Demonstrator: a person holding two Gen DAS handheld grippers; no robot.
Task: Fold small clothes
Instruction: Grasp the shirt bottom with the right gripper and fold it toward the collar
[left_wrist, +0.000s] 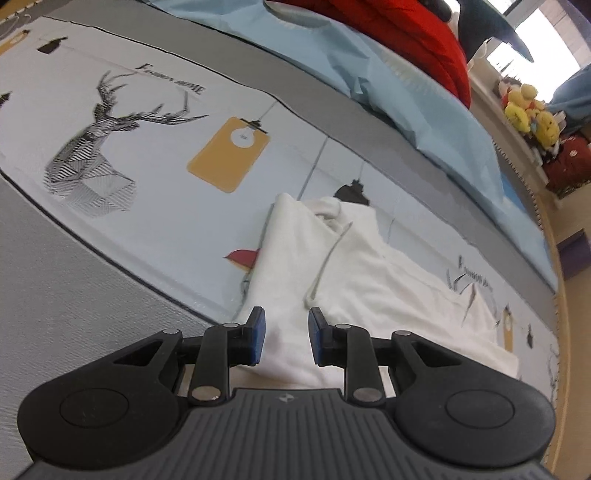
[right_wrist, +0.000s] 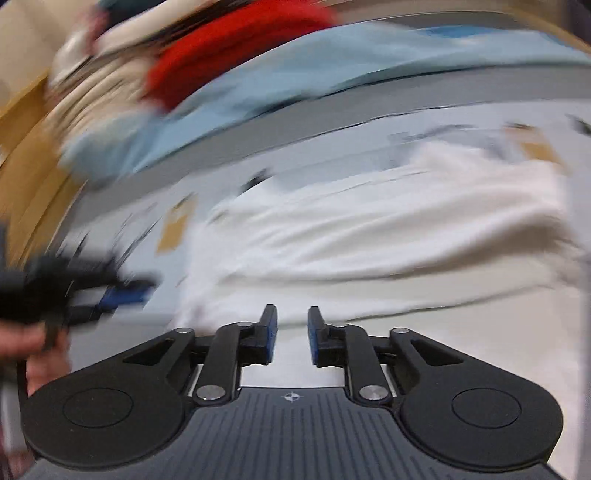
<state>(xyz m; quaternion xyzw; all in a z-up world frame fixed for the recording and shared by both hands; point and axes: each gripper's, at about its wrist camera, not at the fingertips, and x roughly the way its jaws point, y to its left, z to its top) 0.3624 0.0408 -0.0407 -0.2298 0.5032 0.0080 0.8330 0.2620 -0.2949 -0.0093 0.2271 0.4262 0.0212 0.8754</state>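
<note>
White garment (left_wrist: 369, 266), looks like a small fleece or terry top with a drawstring cord (left_wrist: 325, 266), lies partly folded on the printed bed cover (left_wrist: 155, 177), below the deer-head print (left_wrist: 99, 147) and just right of the yellow lamp print (left_wrist: 229, 155). One long fold runs up its left side; a bunched collar or hood end sits at the far tip. In the right wrist view the same white cloth (right_wrist: 369, 240) is spread wide, badly motion-blurred, edges hard to read.

Left gripper (left_wrist: 287, 334) hovers over the near end of the garment, jaws spread a little, nothing between the blue pads, no pinch. Right gripper (right_wrist: 292, 332) likewise slightly apart and empty, cloth beneath it, not gripped. The left gripper also shows blurred at the left edge of the right view (right_wrist: 110, 295), a hand behind it.

Handling guess: light, soft, floppy, no stiffness, so it will sag and drag if lifted from one point. Thick pile should give decent friction, unlikely to slip from pads. Best holds are probably the two near corners or the hem edge, pinching one layer only; avoid the cord, which would pull through.

Beyond: light blue sheet (left_wrist: 406, 92), red bedding (left_wrist: 406, 29), plush toys (left_wrist: 528, 110) on a shelf.
</note>
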